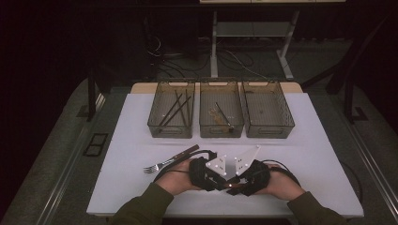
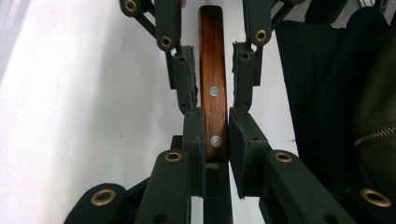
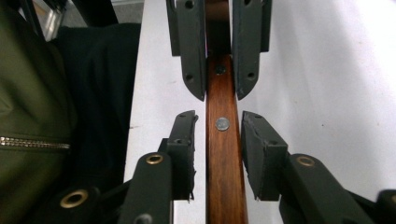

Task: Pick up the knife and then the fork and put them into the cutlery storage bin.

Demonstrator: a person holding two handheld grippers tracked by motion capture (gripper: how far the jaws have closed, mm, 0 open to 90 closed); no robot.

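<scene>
**Q:** White table [image 1: 300,154] under dim light, three clear bins [image 1: 221,131] along far edge, fork [image 1: 162,164] lying loose to the left. Why both grippers tip to tip at the near edge?

**A:** Meet over one wooden handle [image 2: 212,56], riveted, lying along the line of both sets of jaws. Looks like a hand-over, or a two-ended hold for steadiness.

**Q:** Held by which side?

**A:** Left gripper [image 2: 215,116]. Stands nearly closed, pads [image 2: 194,135] pressing both flanks of the handle at its lower rivet. Carries the load alone for now.

**Q:** And the right gripper [image 3: 223,123]?

**A:** Straddles the same handle from the opposite end, jaws narrowed but apart from the wood. Shows a sliver of white table between the left-hand pad [image 3: 184,135] and the wood in the right gripper view. Grips nothing yet, so counts as open.

**Q:** Why side-on to the flat faces?

**A:** Puts the pads on the narrow edges, rivets facing the cameras. Probably keeps the handle from rolling between them.

**Q:** Working end of the utensil?

**A:** Cannot tell: hidden behind the jaws.

**Q:** Likely destination?

**A:** Possibly one of the bins, two of them already holding slim utensils.
</scene>
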